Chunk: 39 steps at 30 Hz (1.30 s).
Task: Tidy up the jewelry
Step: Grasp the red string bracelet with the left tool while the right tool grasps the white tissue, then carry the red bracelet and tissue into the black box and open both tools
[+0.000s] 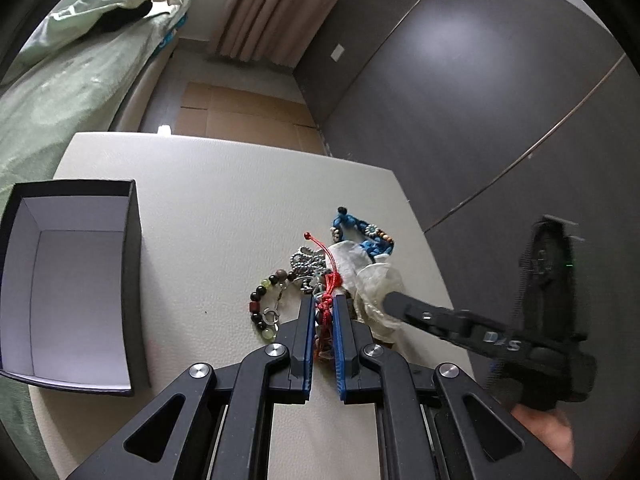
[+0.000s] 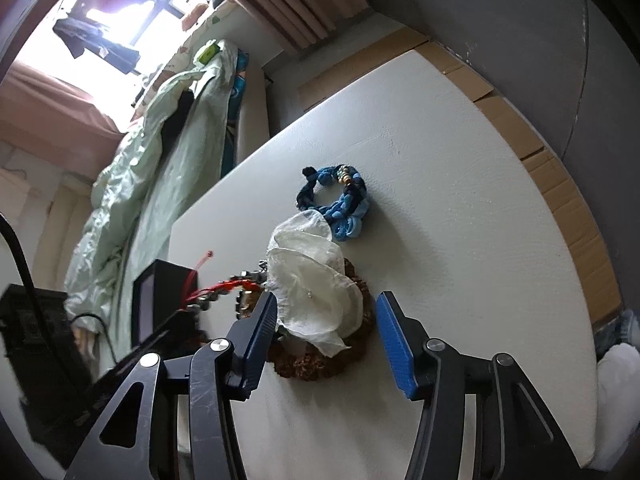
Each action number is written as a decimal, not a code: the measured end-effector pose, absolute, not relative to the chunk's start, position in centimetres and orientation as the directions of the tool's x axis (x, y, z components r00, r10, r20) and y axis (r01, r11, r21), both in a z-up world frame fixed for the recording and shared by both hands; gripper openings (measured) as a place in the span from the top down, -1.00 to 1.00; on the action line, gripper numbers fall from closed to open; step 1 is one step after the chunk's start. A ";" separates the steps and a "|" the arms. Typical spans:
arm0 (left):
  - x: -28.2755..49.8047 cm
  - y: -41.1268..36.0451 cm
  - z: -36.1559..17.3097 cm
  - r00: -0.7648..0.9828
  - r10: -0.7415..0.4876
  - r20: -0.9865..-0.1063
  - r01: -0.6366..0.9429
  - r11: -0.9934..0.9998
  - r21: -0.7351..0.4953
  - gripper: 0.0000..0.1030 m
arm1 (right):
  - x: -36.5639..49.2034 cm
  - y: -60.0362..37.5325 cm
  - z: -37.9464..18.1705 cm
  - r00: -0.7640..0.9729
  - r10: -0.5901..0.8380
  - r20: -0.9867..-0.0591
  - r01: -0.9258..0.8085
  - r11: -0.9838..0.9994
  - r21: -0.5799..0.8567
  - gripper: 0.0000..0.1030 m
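Observation:
A heap of jewelry lies on the white table (image 1: 200, 184). My left gripper (image 1: 323, 300) is shut on a red cord bracelet (image 1: 329, 280). Beside it lie a dark bead bracelet (image 1: 262, 300), a silver chain piece (image 1: 306, 260), a blue braided bracelet (image 1: 360, 232) and a white fabric flower (image 1: 372, 280). In the right wrist view my right gripper (image 2: 326, 308) is open, its blue pads on either side of the white fabric flower (image 2: 316, 280), which lies on a brown scrunchie (image 2: 320, 360). The blue braided bracelet (image 2: 340, 200) lies beyond. The red cord bracelet (image 2: 216, 288) stretches left.
An open dark box with a white inside (image 1: 72, 288) stands at the table's left; it also shows in the right wrist view (image 2: 160, 300). A bed with green bedding (image 1: 60, 80) lies beyond the table, a grey wall (image 1: 480, 80) to the right, and cardboard (image 1: 240, 112) on the floor.

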State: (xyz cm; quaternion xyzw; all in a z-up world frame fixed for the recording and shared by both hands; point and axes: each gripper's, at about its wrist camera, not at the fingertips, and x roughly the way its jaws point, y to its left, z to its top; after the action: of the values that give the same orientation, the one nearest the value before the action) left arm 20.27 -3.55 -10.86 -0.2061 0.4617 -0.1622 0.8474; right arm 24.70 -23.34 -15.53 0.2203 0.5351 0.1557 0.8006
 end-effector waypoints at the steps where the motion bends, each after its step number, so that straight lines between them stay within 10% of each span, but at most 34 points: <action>1: 20.2 -3.5 -10.7 0.523 -0.471 -0.711 0.088 0.859 -0.504 0.84 | 24.8 -23.1 -15.7 0.378 0.479 -0.792 -0.012 0.858 0.513 -0.04; 5: 20.4 -3.1 -11.4 0.495 -0.456 -0.739 0.060 0.867 -0.495 0.83 | 25.2 -22.4 -16.1 0.379 0.453 -0.807 -0.015 0.875 0.484 0.08; 9: 20.9 -2.7 -13.5 0.436 -0.402 -0.806 -0.004 0.894 -0.448 0.83 | 25.2 -22.2 -16.1 0.390 0.443 -0.807 -0.034 0.883 0.469 0.89; 39: 18.1 -3.0 -9.6 0.569 -0.365 -0.737 0.052 0.910 -0.411 0.93 | 22.4 -25.4 -10.5 0.529 0.541 -0.654 -0.117 0.810 0.575 0.92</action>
State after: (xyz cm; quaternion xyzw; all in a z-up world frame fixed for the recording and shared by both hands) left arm 18.11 -2.99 -9.62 -0.1744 0.4483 -0.1201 0.8684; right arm 22.40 -25.44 -10.46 0.2384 0.4440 0.1955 0.8413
